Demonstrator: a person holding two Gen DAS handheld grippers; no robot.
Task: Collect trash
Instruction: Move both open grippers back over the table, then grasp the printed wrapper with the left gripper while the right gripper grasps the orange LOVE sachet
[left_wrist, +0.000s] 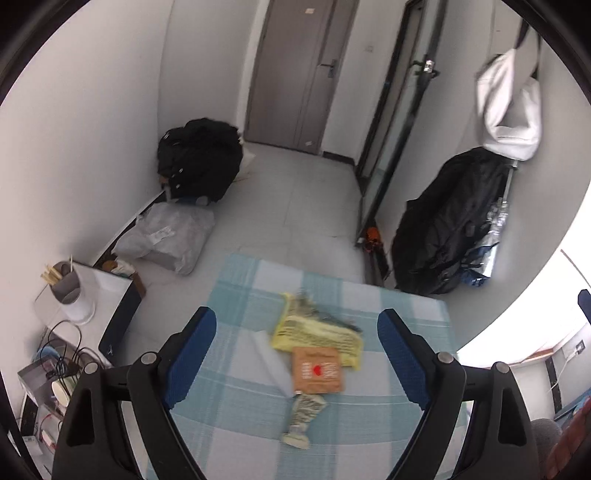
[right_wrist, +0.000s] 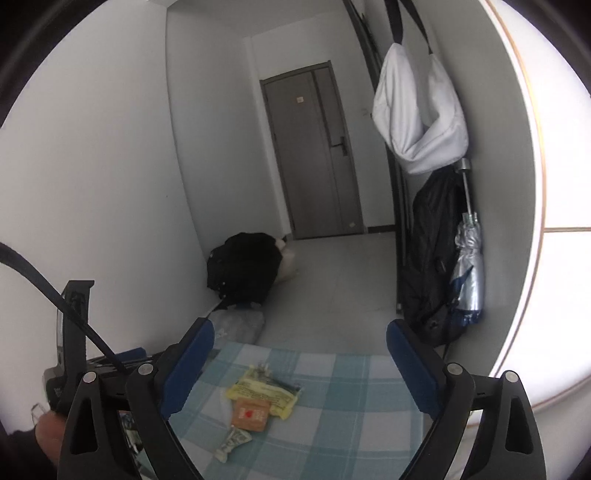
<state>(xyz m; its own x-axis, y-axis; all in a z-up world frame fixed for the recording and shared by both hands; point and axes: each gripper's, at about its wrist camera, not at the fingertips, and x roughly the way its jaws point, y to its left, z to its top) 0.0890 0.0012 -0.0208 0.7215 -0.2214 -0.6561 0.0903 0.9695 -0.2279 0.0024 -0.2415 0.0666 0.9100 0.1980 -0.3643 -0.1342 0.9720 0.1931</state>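
Fingers wide apart on both: left gripper (left_wrist: 295, 354) and right gripper (right_wrist: 299, 369) hover above the table (left_wrist: 406, 306) w/ nothing held. Trash pile sits mid-cloth, toward the far edge: yellow wrapper (left_wrist: 317, 332), orange packet (left_wrist: 318, 370) overlapping its near side, crumpled wrapper (left_wrist: 303, 417) just nearer, white paper (left_wrist: 269, 358) tucked to the left.

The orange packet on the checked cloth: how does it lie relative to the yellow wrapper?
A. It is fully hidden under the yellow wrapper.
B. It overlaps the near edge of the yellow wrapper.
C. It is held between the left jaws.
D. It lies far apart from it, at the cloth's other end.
B: the orange packet sits on top of the yellow wrapper, covering part of its near edge, and both grippers are open and hold nothing.
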